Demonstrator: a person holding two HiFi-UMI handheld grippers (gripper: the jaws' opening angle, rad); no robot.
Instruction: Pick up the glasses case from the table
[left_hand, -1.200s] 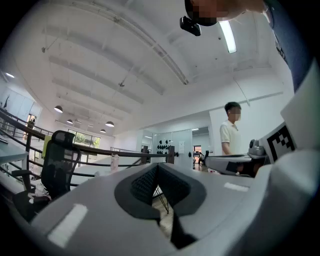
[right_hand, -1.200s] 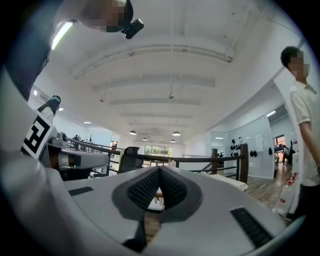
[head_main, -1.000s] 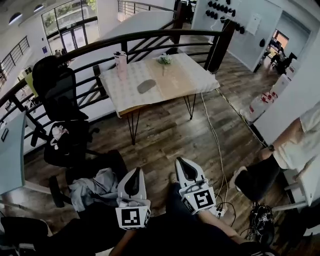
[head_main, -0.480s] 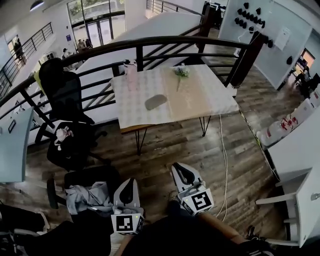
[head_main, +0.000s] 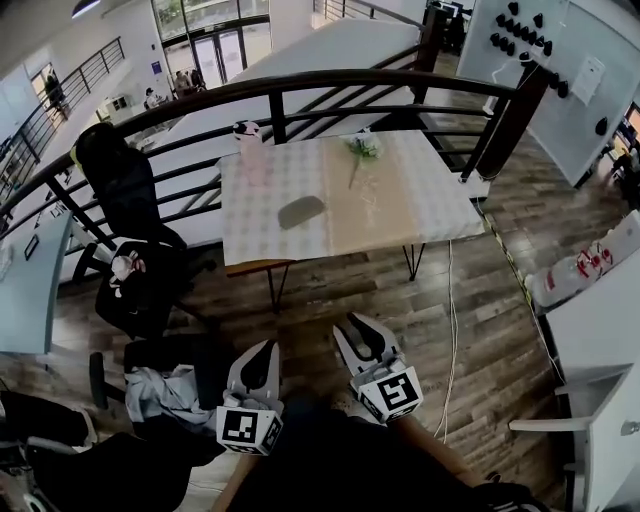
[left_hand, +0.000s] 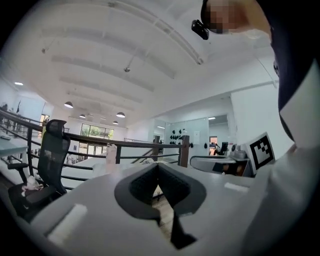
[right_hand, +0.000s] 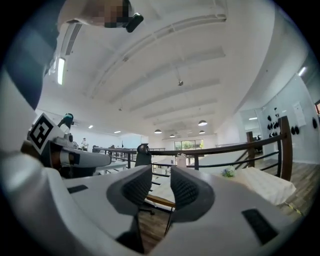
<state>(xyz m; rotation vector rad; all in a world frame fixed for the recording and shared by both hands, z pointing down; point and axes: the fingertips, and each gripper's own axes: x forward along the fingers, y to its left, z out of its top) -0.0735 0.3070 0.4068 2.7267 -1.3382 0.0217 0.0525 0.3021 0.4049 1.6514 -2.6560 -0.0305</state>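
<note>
Left tongs closed, right tongs just opening, empty; glasses case on table.

A curved black railing runs across the far side of the wooden floor. A pink bottle stands upright near it, with a small bunch of flowers well apart to its right. At the left is a black office chair, a pale toy on a dark seat, and heaped grey clothing. A white cable trails over the floor.
</note>
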